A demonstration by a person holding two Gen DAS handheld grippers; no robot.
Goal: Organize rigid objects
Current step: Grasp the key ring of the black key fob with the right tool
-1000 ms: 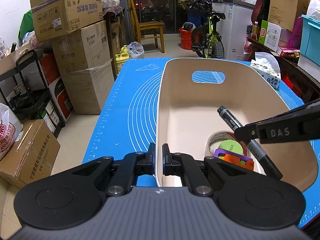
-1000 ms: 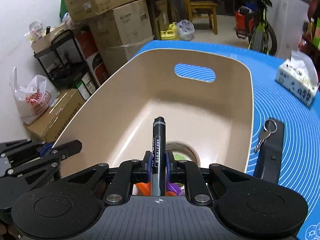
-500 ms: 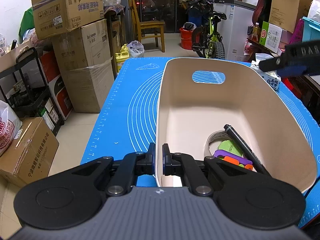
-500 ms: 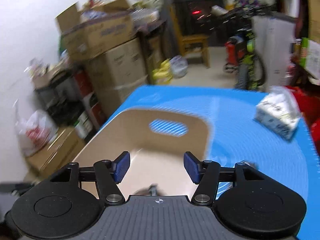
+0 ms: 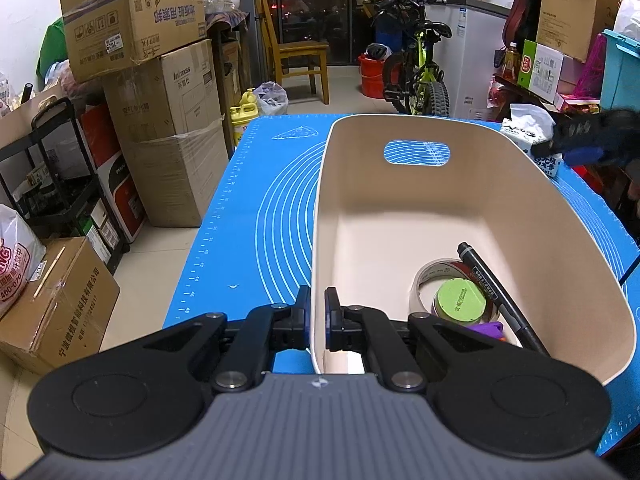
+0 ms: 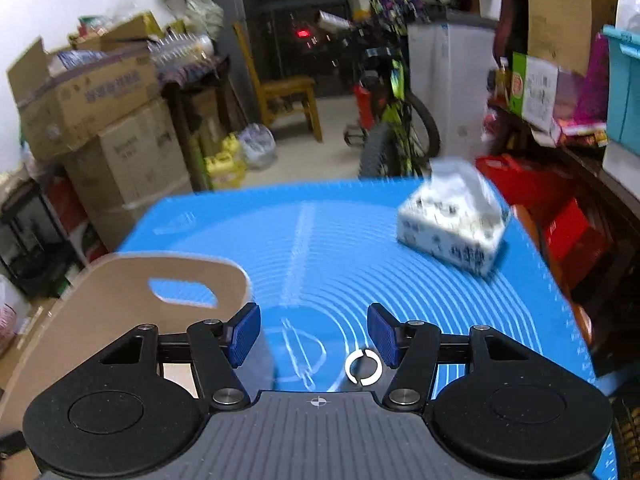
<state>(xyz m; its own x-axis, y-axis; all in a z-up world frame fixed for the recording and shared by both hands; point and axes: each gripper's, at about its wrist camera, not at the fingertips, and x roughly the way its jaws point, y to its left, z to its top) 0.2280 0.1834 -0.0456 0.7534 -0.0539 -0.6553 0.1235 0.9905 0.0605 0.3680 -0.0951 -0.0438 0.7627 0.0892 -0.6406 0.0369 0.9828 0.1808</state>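
Black marker [image 5: 502, 294] inside bin [image 5: 532, 184], right of left claw [image 5: 317, 316].

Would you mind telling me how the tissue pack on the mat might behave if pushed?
The tissue pack looks soft-wrapped, so it would probably dent rather than resist. It sits flat on the blue mat, so it likely slides, not rolls.

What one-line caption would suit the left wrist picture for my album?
Left tool clamped on the rim of a beige bin holding a black marker and a tape roll.
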